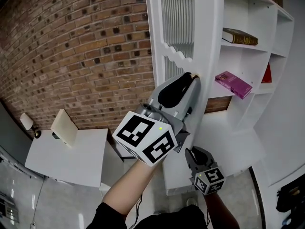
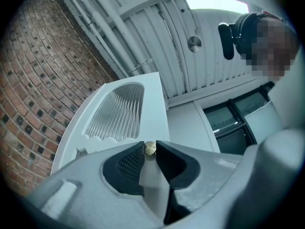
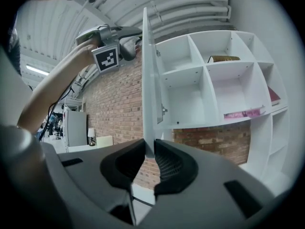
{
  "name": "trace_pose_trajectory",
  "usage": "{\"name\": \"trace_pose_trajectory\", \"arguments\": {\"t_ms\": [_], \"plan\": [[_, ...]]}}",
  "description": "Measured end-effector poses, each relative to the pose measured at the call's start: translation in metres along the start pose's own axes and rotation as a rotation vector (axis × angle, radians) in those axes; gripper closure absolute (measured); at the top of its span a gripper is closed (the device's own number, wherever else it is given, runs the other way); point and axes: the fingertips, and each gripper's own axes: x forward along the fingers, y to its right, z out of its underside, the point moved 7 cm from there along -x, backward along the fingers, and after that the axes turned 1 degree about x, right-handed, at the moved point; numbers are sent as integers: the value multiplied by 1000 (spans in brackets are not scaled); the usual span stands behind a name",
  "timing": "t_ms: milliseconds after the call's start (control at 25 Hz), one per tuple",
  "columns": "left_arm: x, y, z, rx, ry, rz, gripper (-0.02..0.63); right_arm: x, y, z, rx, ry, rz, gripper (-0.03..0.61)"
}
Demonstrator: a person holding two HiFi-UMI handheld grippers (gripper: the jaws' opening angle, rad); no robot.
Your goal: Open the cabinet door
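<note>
The cabinet door [image 1: 209,42] is white and tall, with its long axis upright and a ribbed glass panel [image 1: 177,18] in its upper part. It stands swung out from the white shelf unit [image 1: 281,56], and in the right gripper view it shows edge-on, about square to the front of the shelf unit, its free edge pointing away from the shelves. The left gripper [image 1: 193,76] is at the free edge of the door, in front of the shelf unit, and its fingers pinch the small brass knob [image 2: 149,148] from both sides. The right gripper [image 3: 148,149] is lower, under the left one, and its fingers are pressed on the bottom edge of the door, which runs up from between them. Inside the shelf unit lie a brown book [image 1: 239,36] on an upper shelf, a pink book [image 1: 232,84] one shelf lower, and something red [image 1: 268,74] further to the side. A brick wall [image 1: 71,46] is beside the shelf unit, on the door's side.
</note>
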Motion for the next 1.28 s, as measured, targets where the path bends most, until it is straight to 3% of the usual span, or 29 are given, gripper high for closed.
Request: {"name": "trace_pose_trajectory", "arguments": {"t_ms": [520,880,1280], "plan": [[-41,-21,-19,-32,29,-12,522,18,-48,3,-7,-1,-58,501],[-62,-38,-30,-113,57,-10,518,33,-73,4,-9,9,-77,491],[-64,-41,-32,-107,41,-1,517,34,-76,5,8,25,-61,489]]}}
